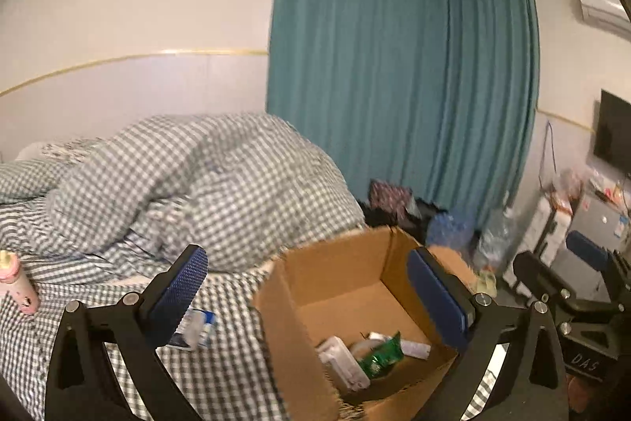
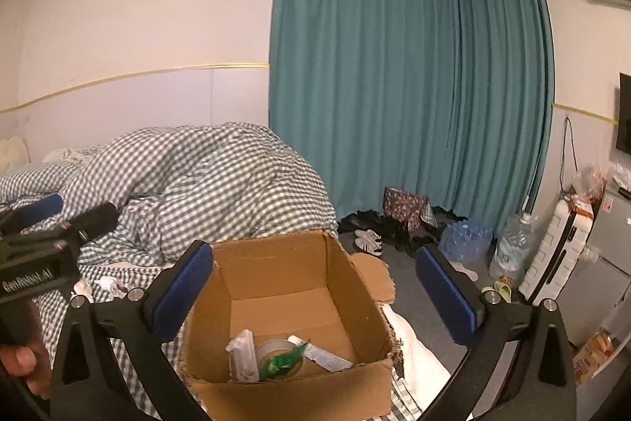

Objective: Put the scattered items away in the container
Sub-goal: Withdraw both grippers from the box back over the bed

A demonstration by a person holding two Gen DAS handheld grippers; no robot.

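Two grippers hang above the bed with jaws spread wide and nothing between their blue pads: the left gripper (image 1: 311,292) and the right gripper (image 2: 315,289). No earlier view is given, so only their wide stance can be told. Under them stands the open brown cardboard box (image 2: 355,287) on the grey-and-white checked bedding (image 2: 205,176). On its floor lie a white plastic case (image 2: 242,356), a roll of pale tape (image 2: 276,346) half covered by a crumpled green wrapper (image 2: 284,362), and a flat whitish packet (image 2: 327,358); their labels are too small to read. The box's near wall hides what lies at its foot.

Outside the box, a blue-and-white packet (image 1: 199,330) lies on the bedding, partly behind the left finger and blurred. A pink bottle (image 1: 17,287) is cut off at the left-wrist view's edge. Crumpled white scraps (image 2: 108,283) lie on the bedding.
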